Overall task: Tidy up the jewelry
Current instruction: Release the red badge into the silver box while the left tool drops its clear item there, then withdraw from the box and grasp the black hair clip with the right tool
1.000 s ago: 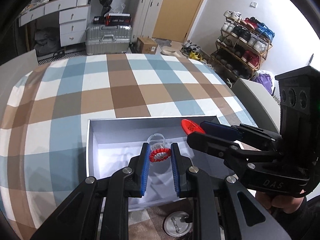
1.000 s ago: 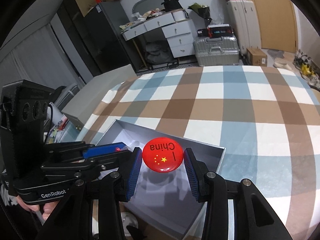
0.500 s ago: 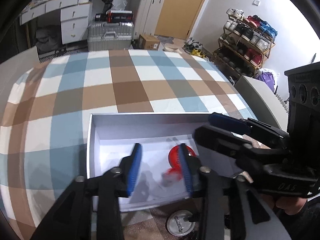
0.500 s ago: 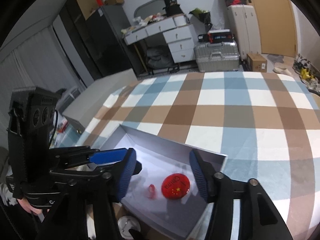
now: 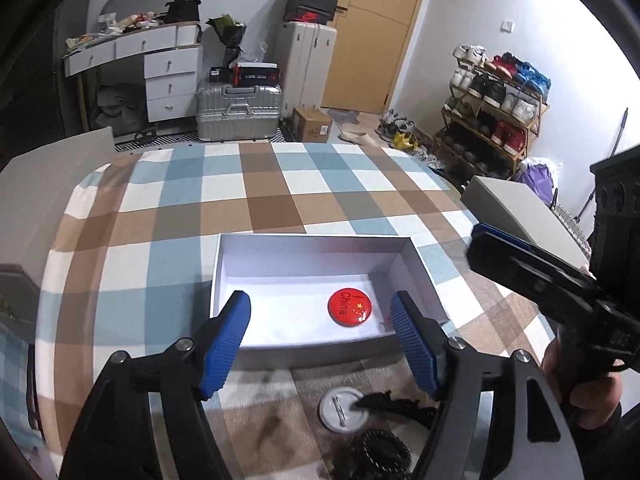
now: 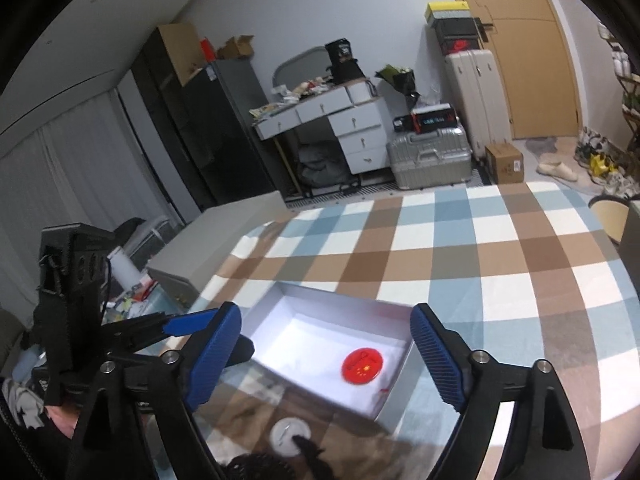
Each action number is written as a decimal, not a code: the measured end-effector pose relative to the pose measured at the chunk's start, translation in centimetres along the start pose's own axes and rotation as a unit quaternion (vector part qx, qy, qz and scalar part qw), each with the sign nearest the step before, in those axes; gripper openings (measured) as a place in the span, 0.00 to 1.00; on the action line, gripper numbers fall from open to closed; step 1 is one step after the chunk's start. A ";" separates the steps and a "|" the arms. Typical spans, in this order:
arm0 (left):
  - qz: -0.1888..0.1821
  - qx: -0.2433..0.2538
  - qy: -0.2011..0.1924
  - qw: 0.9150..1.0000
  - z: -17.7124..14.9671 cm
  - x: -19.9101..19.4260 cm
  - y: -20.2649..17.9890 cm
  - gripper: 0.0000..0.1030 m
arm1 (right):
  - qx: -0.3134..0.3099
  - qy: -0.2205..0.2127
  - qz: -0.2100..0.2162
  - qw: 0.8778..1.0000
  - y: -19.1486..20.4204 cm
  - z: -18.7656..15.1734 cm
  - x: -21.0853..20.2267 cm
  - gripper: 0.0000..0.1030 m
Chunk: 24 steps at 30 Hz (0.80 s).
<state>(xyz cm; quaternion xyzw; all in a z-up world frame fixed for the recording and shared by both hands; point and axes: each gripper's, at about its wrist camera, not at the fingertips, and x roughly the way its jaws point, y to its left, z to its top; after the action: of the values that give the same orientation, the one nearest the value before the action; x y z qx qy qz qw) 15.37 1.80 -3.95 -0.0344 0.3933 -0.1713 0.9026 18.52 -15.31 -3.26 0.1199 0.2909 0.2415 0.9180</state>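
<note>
Holding both tools above the checked tablecloth [image 5: 280,184], we see the left gripper [image 5: 320,336] spread wide, its blue fingers [image 5: 226,340] apart over the near wall of the white box [image 5: 316,252] and gripping nothing. In its own view the right gripper [image 6: 326,356] is likewise released, its ribbed blue pads [image 6: 438,360] well apart on either side of the box [image 6: 340,298], empty between them. From the left camera that same tool comes in from the right edge, beside the box and not touching it, with a hand [image 5: 580,384] wrapped round its grip.

Inside the box, toward its right and near side, lies a round red badge [image 5: 349,308] with yellow stars and the word "China", flat on the white floor. The right camera shows the badge [image 6: 362,366] in the near right part of the box too. Just right of it, a small red bit [image 5: 386,322] peeks out beside the left gripper's right finger; we cannot tell what it is.

Near us, outside the box, a round white disc [image 5: 340,408] rests on the cloth with a dark clip [image 5: 396,402] touching it, and a black coiled band [image 5: 380,452] lies just nearer.
</note>
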 end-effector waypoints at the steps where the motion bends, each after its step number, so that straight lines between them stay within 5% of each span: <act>1: 0.001 -0.001 -0.001 1.000 -0.1 -0.1 0.0 0.67 | -0.005 -0.002 0.002 1.000 0.4 -0.2 -0.5 0.89; 5: 0.016 -0.002 -0.016 1.000 -1.0 -1.5 -0.5 0.67 | -0.026 -0.016 -0.003 1.000 1.7 -0.9 -2.4 0.99; 14: 0.045 -0.020 -0.052 0.997 -2.9 -4.1 -0.2 0.79 | -0.020 -0.009 -0.002 1.000 3.1 -2.8 -4.4 1.00; 24: 0.079 -0.057 -0.034 0.995 -7.1 -4.6 1.4 0.84 | -0.004 0.034 -0.028 0.999 2.5 -6.9 -4.4 1.00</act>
<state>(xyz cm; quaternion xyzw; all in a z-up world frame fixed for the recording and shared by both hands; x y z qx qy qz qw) 7.75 5.15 -5.92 -0.0601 0.3731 -0.0759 0.9227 10.34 -14.84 -5.79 0.0996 0.3240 0.2211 0.9144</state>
